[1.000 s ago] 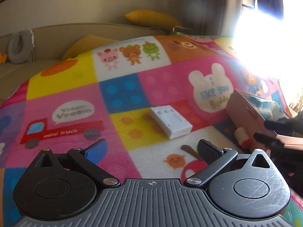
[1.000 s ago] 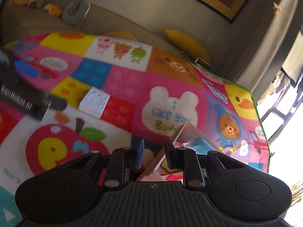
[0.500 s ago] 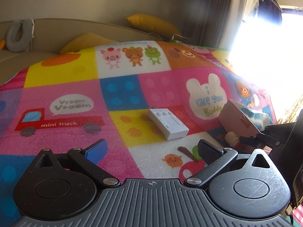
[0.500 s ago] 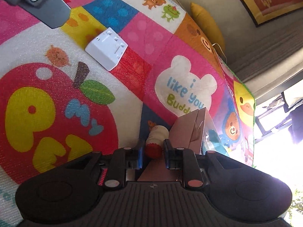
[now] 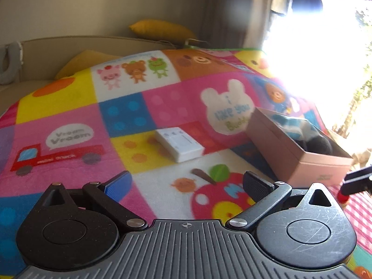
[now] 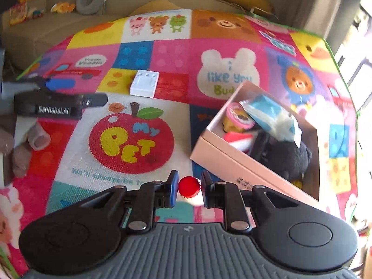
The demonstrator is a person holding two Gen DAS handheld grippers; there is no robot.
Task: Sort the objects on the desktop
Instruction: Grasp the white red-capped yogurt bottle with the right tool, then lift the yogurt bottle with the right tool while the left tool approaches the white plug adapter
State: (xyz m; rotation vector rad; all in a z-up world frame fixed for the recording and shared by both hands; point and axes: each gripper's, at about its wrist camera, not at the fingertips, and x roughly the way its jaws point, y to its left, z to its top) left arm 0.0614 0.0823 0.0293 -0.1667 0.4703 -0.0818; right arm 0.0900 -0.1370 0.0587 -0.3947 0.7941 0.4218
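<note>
The play mat (image 6: 69, 144) carried most of the wording: "My PET" on a red apple (image 6: 131, 143), "i like you Bud…" on a white rabbit (image 6: 229, 72), "Vroom Vroom" in a bubble (image 6: 91, 61) over a truck. "GenRobot.AI" stood on the left tongs (image 6: 76, 91). Small print on the pink box (image 6: 234, 162) was unreadable.
</note>
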